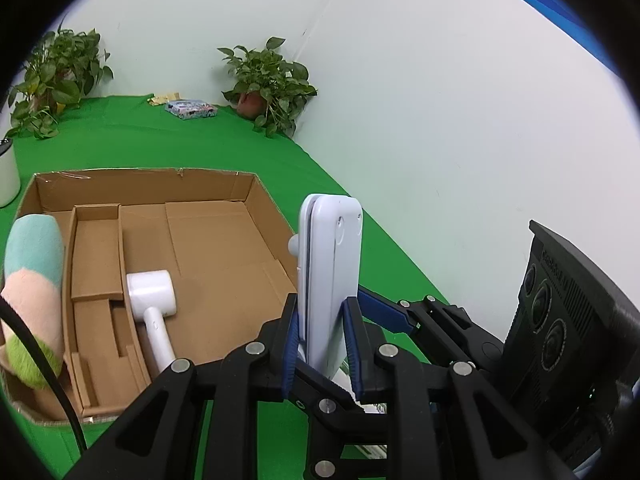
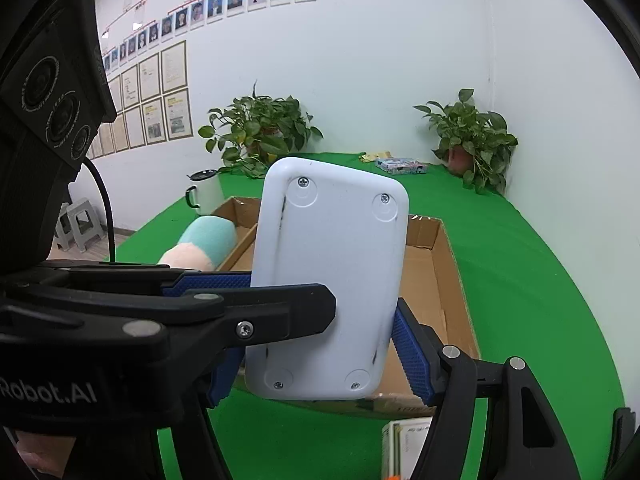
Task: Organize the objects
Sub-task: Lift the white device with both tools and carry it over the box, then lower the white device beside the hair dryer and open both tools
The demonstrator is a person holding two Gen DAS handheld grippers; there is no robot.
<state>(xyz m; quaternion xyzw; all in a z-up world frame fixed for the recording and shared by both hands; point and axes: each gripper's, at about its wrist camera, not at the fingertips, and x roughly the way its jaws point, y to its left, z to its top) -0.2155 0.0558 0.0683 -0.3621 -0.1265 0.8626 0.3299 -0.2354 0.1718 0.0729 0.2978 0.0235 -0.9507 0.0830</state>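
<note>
My left gripper (image 1: 322,344) is shut on a flat white device (image 1: 332,276), held upright on its edge just right of an open cardboard box (image 1: 224,240). The device shows its screwed back in the right wrist view (image 2: 328,280). My right gripper (image 2: 320,356) stands open with its blue pads on either side of the device; I cannot tell if they touch it. The box (image 2: 432,280) holds a white hair dryer (image 1: 154,304) and a pastel plush toy (image 1: 34,300), seen also in the right wrist view (image 2: 200,246).
Green cloth (image 1: 200,148) covers the table. Two potted plants (image 1: 268,84) (image 1: 52,76) and a patterned small box (image 1: 191,109) stand at the back by the white wall. A white mug (image 2: 206,192) stands left of the box. A small carton (image 2: 404,448) lies near the front edge.
</note>
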